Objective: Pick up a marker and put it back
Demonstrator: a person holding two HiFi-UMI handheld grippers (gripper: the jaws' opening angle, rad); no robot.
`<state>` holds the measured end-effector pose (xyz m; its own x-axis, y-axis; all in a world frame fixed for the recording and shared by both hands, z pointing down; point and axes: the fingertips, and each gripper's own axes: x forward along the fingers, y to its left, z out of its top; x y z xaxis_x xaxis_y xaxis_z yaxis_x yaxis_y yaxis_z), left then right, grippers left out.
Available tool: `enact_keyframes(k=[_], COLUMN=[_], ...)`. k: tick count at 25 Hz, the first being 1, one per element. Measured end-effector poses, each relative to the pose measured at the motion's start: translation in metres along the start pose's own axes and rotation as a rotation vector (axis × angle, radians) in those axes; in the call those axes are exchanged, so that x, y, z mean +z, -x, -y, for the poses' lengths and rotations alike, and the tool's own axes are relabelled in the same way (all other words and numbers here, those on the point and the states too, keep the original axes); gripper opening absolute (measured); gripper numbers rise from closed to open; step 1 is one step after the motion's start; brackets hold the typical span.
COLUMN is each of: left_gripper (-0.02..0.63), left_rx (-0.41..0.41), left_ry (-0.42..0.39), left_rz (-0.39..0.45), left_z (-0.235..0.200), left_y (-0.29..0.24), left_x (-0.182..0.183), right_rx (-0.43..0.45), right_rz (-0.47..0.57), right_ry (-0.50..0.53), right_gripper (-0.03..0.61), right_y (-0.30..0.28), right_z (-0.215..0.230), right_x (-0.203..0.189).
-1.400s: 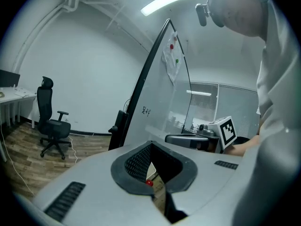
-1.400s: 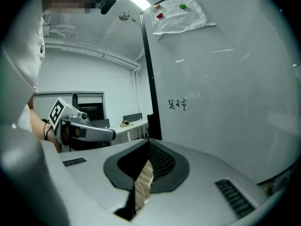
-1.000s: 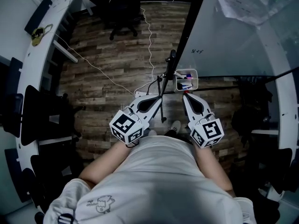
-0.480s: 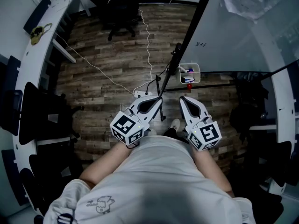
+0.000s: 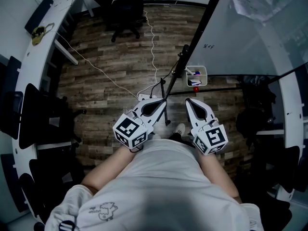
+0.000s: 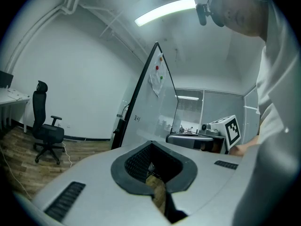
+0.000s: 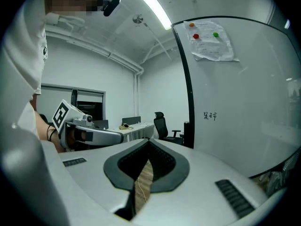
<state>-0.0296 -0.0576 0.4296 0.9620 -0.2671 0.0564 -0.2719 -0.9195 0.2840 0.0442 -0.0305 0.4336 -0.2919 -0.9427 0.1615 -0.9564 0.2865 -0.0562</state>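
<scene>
A small white tray (image 5: 197,76) hangs on the whiteboard's lower edge and holds markers (image 5: 194,72) with dark and purple caps; a red tip (image 5: 195,88) shows just below it. My right gripper (image 5: 188,100) points toward the tray from a short way off, shut with nothing in it. My left gripper (image 5: 165,100) is beside it, also shut and empty, near the black board stand (image 5: 179,66). In the left gripper view the jaws (image 6: 153,143) meet over the floor. The right gripper view shows its jaws (image 7: 148,141) closed, the whiteboard (image 7: 235,102) at the right.
The whiteboard (image 5: 240,37) fills the upper right, papers and magnets (image 5: 257,4) pinned on it. A black office chair (image 5: 127,8) stands on the wooden floor, a white cable (image 5: 110,76) trails across it, and a curved white desk (image 5: 43,47) runs along the left.
The right gripper has drawn back from the marker tray, which now lies farther from its tip. The left gripper has stayed put.
</scene>
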Motion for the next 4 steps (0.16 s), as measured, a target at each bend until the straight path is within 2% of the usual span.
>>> enact_keyframes(k=[4], left_gripper=[0.005], left_rx=[0.005], left_ry=[0.003], left_rz=[0.002], left_z=[-0.002], left_y=[-0.0003], left_x=[0.0017], right_rx=[0.002], right_rz=[0.001], right_ry=[0.002], right_gripper=[0.011], right_y=[-0.0032], right_z=[0.0026], right_x=[0.0034])
